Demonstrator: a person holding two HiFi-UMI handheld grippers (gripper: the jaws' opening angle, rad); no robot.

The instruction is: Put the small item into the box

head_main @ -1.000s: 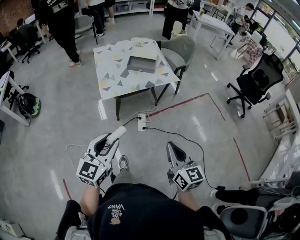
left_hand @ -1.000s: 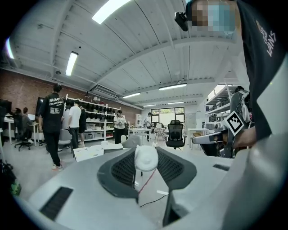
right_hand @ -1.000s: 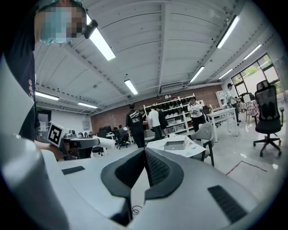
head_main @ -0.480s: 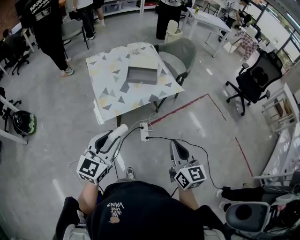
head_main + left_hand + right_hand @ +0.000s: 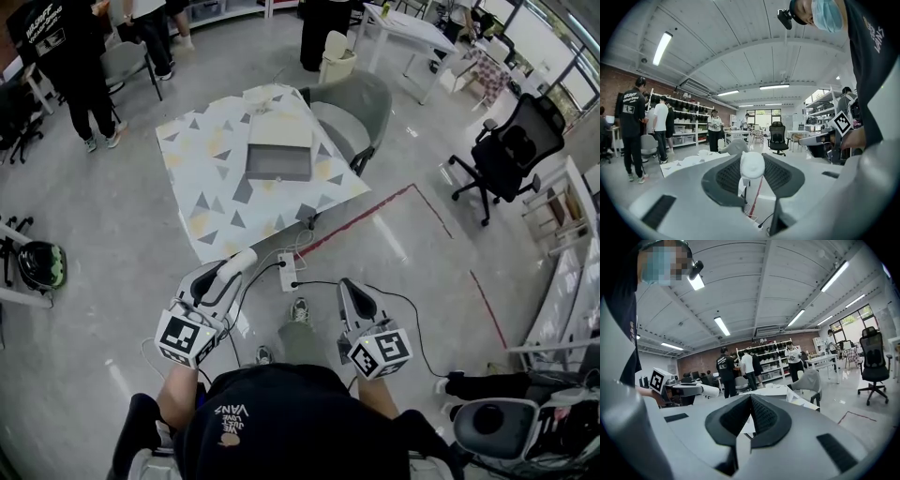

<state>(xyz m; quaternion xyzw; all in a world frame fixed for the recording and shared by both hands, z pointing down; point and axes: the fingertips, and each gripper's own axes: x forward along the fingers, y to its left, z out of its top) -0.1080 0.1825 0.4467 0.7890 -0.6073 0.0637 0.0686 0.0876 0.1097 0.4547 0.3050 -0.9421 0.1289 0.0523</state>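
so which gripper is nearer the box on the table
Left. The left gripper, shut on the small white item, is short of the box and a bit left of it; the right gripper sits further back, to the box's right.

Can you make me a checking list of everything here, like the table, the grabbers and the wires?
Surface: table with a triangle-pattern cover, ahead of the person, out of reach.
Job's things: open box on the table; white item between the left gripper's jaws.
Clutter: pale things at the table's far edge, too small to tell.
Grippers: left shut on the white item; right gripper shut, empty.
Cables: power strip and cables on the floor by the table.
Surroundings: grey chair, black chair, standing people, red floor tape.
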